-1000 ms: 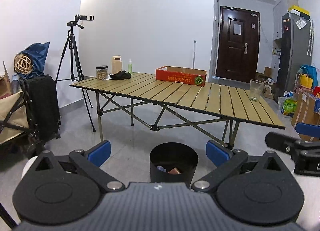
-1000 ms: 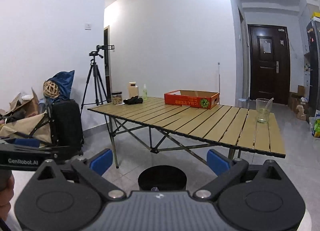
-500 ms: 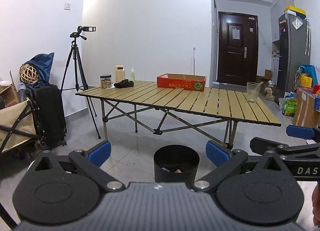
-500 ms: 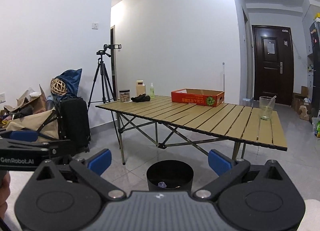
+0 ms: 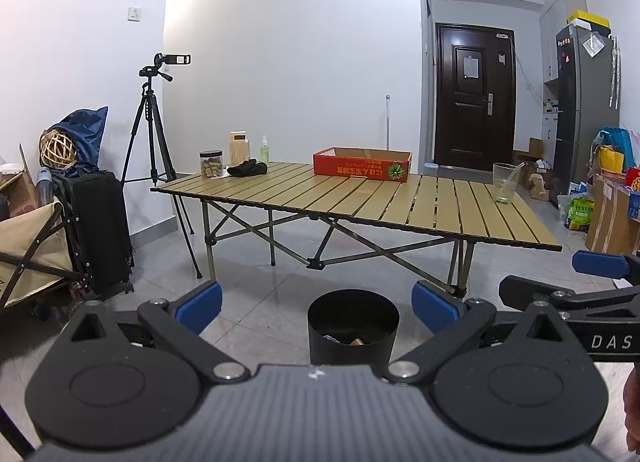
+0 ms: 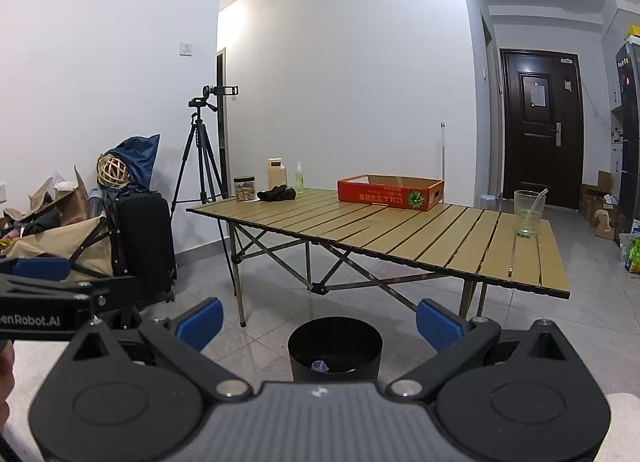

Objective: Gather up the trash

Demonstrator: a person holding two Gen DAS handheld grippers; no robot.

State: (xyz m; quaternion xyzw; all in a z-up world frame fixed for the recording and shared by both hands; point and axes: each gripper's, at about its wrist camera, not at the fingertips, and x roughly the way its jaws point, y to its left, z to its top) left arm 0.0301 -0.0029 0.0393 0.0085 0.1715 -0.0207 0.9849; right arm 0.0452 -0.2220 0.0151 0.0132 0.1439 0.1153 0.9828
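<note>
Both claws are released and carry nothing: the left claw (image 5: 316, 304) has its blue pads spread wide on either side of the black bin (image 5: 353, 326) on the floor, and the right claw (image 6: 319, 320) is spread the same way over the same bin (image 6: 335, 354); neither touches it, and both sit well back from the table (image 5: 400, 197). Some trash already lies in the bin: a brownish scrap and a pale one show in the left view, a small purplish wad in the right view; how much more sits lower down cannot be seen. On the table stand a red cardboard tray (image 5: 362, 163), a clear cup with a straw (image 5: 504, 183), a dark bundle of cloth (image 5: 247, 168), a jar (image 5: 211, 164), a tan box (image 5: 239, 148) and a green spray bottle (image 5: 264, 149); none of these looks plainly like loose trash, though the cup might count. By my reading the collecting is largely done, perhaps finished; what may remain is the cup and whatever the tray hides.
</note>
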